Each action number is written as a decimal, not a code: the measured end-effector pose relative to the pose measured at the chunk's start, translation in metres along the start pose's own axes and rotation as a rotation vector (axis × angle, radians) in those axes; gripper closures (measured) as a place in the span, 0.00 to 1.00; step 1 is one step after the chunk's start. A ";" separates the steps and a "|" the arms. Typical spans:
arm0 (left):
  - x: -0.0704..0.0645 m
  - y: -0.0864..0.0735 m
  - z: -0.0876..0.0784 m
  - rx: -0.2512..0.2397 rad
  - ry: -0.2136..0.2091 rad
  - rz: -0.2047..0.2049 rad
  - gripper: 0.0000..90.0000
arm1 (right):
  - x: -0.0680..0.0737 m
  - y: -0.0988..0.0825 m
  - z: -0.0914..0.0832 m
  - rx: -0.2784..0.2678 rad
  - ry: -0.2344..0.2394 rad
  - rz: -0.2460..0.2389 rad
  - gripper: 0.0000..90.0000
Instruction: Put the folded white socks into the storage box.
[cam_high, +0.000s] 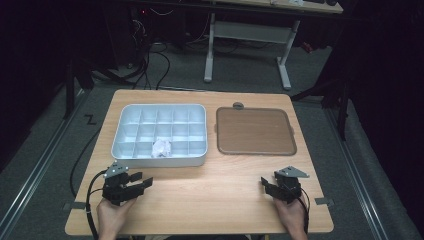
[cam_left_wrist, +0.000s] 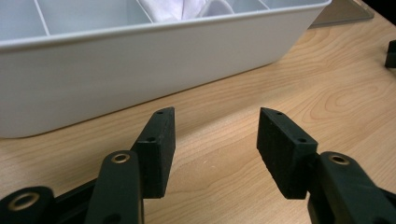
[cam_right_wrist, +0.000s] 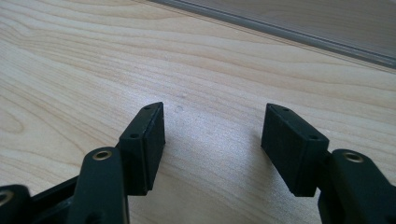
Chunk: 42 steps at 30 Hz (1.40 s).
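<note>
While both hands rest near the lower edge of the high view, the left gripper (cam_high: 142, 182) sits at lower left and the right gripper (cam_high: 266, 186) at lower right, well apart from each other on the wooden tabletop (cam_high: 210, 185). In the left gripper view its fingers (cam_left_wrist: 156, 144) stand spread, with bare wood between them and nothing held; the grey wall of the compartment tray (cam_left_wrist: 140, 70) fills the upper left of that frame, near the fingertips but not touching them. In the right gripper view the fingers (cam_right_wrist: 144, 140) are likewise released, apart over bare wood, with the edge of the brown lid (cam_right_wrist: 299, 28) across the upper right of the frame.

From the high view, the compartment tray (cam_high: 125, 137) lies in the upper left part of the tabletop, just above the left gripper. A crumpled white piece (cam_high: 161, 147) lies in one compartment of its bottom row, near the middle. The brown lid (cam_high: 255, 131) lies flat just beside the tray, to its right.
</note>
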<state>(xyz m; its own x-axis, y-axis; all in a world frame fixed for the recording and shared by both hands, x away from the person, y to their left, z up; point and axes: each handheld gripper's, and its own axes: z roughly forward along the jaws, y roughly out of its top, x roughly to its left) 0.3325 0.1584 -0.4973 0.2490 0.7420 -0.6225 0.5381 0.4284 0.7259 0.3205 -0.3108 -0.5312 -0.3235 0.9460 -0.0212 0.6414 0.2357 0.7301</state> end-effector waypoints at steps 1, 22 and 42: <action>0.000 -0.001 0.000 0.005 -0.001 -0.001 0.53 | 0.000 0.000 0.000 0.000 0.000 0.000 0.45; -0.004 -0.024 0.015 0.042 0.006 0.035 0.50 | 0.000 0.000 0.000 0.000 0.000 0.000 0.45; -0.011 -0.049 0.032 0.059 0.028 0.143 0.47 | 0.000 0.000 0.000 0.000 0.000 0.000 0.45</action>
<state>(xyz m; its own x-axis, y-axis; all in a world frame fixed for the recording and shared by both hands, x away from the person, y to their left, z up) 0.3291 0.1130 -0.5353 0.3041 0.8077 -0.5051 0.5453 0.2871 0.7875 0.3205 -0.3108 -0.5312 -0.3233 0.9460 -0.0214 0.6416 0.2358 0.7299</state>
